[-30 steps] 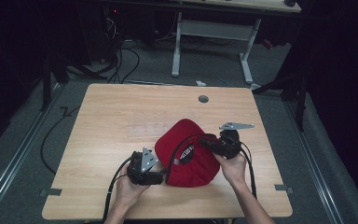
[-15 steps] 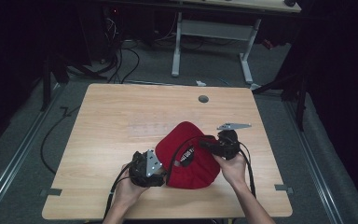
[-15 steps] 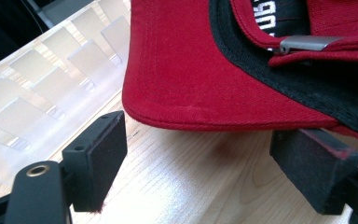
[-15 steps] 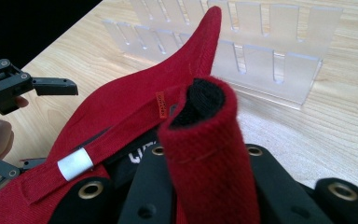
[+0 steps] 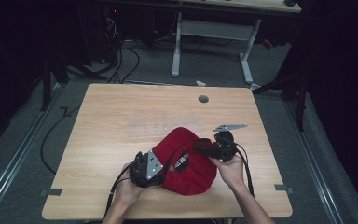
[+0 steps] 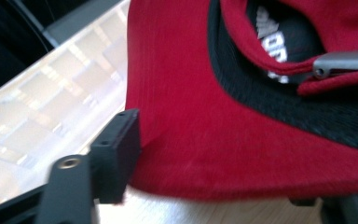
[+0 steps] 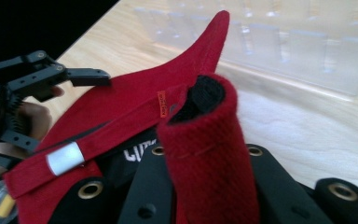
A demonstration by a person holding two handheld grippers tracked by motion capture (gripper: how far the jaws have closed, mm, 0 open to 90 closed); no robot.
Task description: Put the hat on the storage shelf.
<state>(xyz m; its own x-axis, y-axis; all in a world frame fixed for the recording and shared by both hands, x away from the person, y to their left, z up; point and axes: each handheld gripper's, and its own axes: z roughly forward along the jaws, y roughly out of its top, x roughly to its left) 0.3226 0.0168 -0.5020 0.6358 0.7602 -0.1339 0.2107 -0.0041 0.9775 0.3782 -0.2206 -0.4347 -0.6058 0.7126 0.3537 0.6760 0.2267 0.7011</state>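
In the high view, a red cap [image 5: 186, 161] is lying on the near part of the wooden worktop [image 5: 121, 121], between the left hand-held gripper [image 5: 161, 169] at its near-left edge and the right hand-held gripper [image 5: 200, 148] on its right side.

In the left gripper view, the jaws have just been closing, with the cap's red edge sitting between them; whether the pads are pressing on it yet I cannot tell.

In the right gripper view, the right hand-held gripper is pinching a bunched red fold [image 7: 200, 140] of the cap, jaws pressed together on it.
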